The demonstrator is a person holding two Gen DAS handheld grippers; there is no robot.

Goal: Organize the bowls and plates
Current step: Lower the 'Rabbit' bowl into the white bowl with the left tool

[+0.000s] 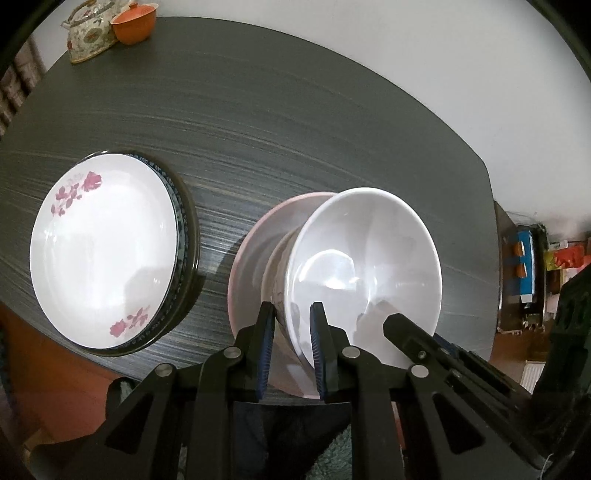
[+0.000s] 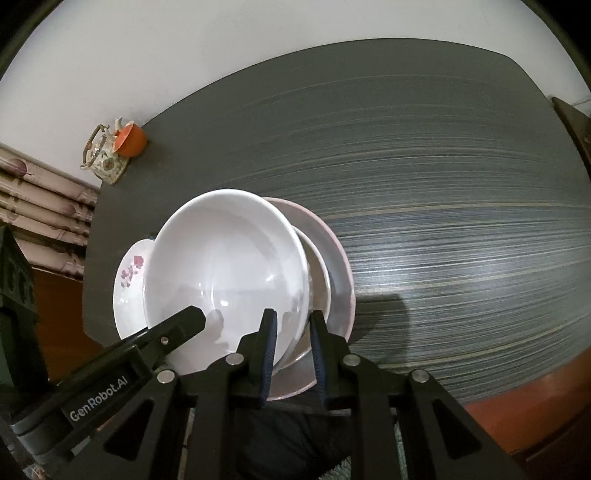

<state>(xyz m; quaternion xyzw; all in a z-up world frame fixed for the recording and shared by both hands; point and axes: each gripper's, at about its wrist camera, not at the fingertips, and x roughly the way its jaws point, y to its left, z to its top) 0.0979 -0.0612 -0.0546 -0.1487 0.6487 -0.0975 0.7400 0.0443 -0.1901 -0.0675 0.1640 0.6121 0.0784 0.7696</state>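
A white bowl (image 1: 369, 266) is held above a pink plate (image 1: 255, 236) on the dark table. My left gripper (image 1: 293, 314) is shut on the bowl's left rim. My right gripper (image 2: 293, 319) is shut on its right rim; one of its fingers (image 1: 402, 328) shows inside the bowl in the left wrist view. In the right wrist view the bowl (image 2: 225, 273) hangs over a second, smaller bowl (image 2: 317, 273) nested in the pink plate (image 2: 340, 254). A white plate with red flowers (image 1: 103, 251) lies on a dark-rimmed plate (image 1: 184, 221) at the left.
A floral teapot (image 1: 88, 33) and an orange cup (image 1: 135, 22) stand at the table's far corner. The dark table (image 2: 443, 221) stretches wide to the right. A cluttered shelf (image 1: 528, 266) stands beyond the table's right edge.
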